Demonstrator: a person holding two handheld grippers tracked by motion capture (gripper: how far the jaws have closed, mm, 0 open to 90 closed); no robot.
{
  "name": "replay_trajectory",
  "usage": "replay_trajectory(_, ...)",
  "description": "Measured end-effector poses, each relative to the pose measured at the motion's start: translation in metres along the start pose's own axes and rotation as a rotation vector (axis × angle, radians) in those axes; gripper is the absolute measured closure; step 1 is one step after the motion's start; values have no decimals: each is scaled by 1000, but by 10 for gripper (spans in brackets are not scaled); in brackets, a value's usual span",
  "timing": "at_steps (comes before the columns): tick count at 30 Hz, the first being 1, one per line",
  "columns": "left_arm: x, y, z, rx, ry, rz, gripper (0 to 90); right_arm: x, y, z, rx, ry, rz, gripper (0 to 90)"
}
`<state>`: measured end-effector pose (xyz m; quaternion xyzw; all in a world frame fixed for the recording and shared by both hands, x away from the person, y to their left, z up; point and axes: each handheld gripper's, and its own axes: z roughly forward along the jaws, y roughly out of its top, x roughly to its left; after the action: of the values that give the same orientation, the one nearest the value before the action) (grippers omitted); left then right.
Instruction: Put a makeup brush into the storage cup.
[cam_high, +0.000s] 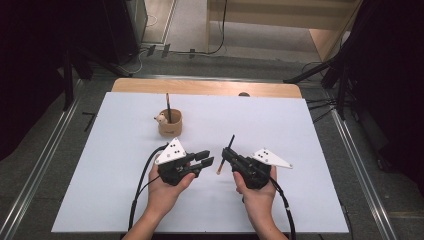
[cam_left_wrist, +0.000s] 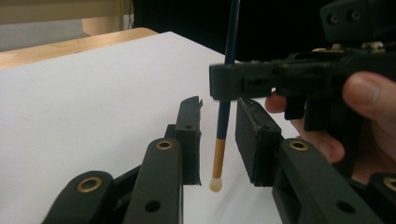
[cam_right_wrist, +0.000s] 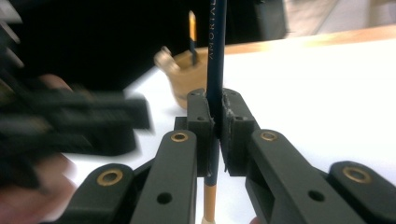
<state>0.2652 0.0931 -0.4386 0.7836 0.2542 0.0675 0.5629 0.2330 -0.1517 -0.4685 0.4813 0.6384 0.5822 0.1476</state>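
Note:
A dark blue pencil (cam_high: 220, 167) with an orange end and a pale tip stands nearly upright over the white table sheet (cam_high: 310, 165). My right gripper (cam_high: 225, 154) is shut on its shaft (cam_right_wrist: 215, 56), and its jaws (cam_right_wrist: 217, 112) clamp it from both sides. My left gripper (cam_high: 209, 159) is open. In the left gripper view the pencil's lower end (cam_left_wrist: 218, 154) hangs between my left gripper (cam_left_wrist: 219, 135)'s pads, with a gap on each side. The right gripper (cam_left_wrist: 227, 79) holds the pencil just above them.
A small tan cup (cam_high: 170, 124) stands behind the grippers and holds another pencil (cam_high: 168, 105). A small pale figure (cam_high: 160, 119) sits on its rim. A wooden table edge (cam_high: 205, 87) runs behind the sheet, and dark stands flank the table.

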Motion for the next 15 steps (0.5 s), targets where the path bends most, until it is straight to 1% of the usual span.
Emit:
replay_trajectory(1, 0, 2, -2, 5, -3, 0, 706, 2, -1, 1, 10, -18, -37, 849)
replay_trajectory(2, -1, 5, -4, 13, 6, 1, 706, 4, -1, 3, 16, -25, -69, 849)
replay_trajectory(3, -1, 7, -5, 23, 3, -15, 705, 7, -2, 4, 30, -38, -115, 849)
replay_trajectory(4, -1, 10, -7, 28, -3, -24, 703, 9, -3, 5, 40, -50, -149, 848)
replay_trajectory(5, -2, 12, -8, 28, -2, -35, 700, 11, -4, 7, 53, -61, -201, 848)
replay_trajectory(6, -2, 15, -11, 38, 15, -35, 695, 13, -5, 8, 66, -70, -250, 848)
replay_trajectory(7, -2, 17, -12, 46, 21, -35, 695, 15, -5, 10, 83, -78, -296, 848)
replay_trajectory(9, -3, 21, -15, 63, 35, -44, 695, 18, -7, 12, 98, -85, -343, 848)
replay_trajectory(10, -3, 23, -16, 74, 48, -42, 695, 20, -8, 14, 109, -88, -376, 849)
replay_trajectory(11, -3, 23, -17, 79, 52, -41, 695, 22, -9, 15, 119, -89, -407, 849)
replay_trajectory(12, -3, 25, -17, 90, 62, -44, 696, 23, -9, 16, 120, -89, -420, 849)
replay_trajectory(15, -4, 27, -17, 109, 74, -45, 695, 30, -11, 18, 139, -92, -517, 849)
